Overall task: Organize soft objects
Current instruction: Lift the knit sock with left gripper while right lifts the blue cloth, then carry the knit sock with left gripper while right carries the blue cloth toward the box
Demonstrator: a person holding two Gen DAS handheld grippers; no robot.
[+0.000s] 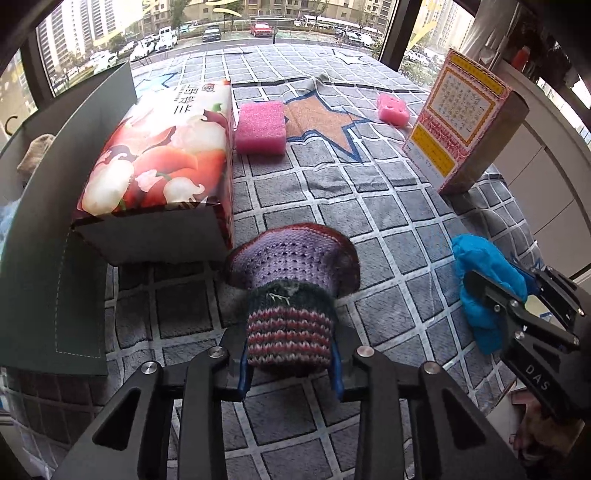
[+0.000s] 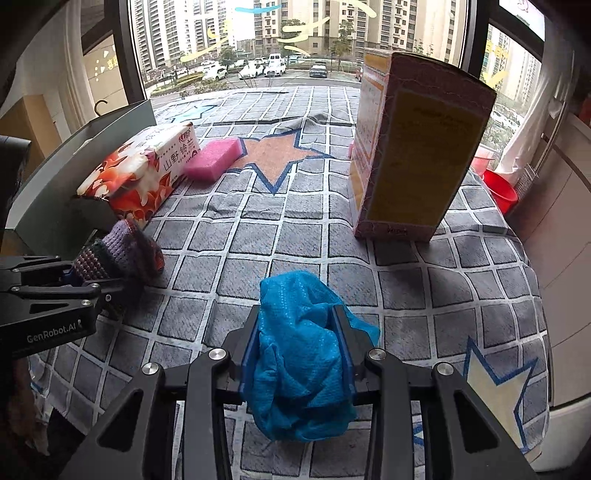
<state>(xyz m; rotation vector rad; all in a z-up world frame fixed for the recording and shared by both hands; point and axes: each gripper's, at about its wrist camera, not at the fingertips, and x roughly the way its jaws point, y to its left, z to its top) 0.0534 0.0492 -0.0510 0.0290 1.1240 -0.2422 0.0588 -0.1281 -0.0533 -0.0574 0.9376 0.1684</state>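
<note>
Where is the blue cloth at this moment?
In the right wrist view the blue cloth sits low at centre, clamped in the right tool, on the checked mat.

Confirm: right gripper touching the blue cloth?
Touching. The right wrist view shows the right gripper with both pads pressed into the bunched blue cloth, no gap on either side.

A home: patterned bedspread (image 2: 295,236) by a window (image 2: 295,37) facing apartment blocks.

We see a large window (image 2: 295,40) with dark frames filling the far wall, and through it daylight, parked cars (image 1: 258,27) and tall apartment blocks (image 2: 369,22). The work surface carries a grey checked cloth (image 2: 295,229) with star patterns; white cabinets (image 1: 535,155) stand at right.
</note>
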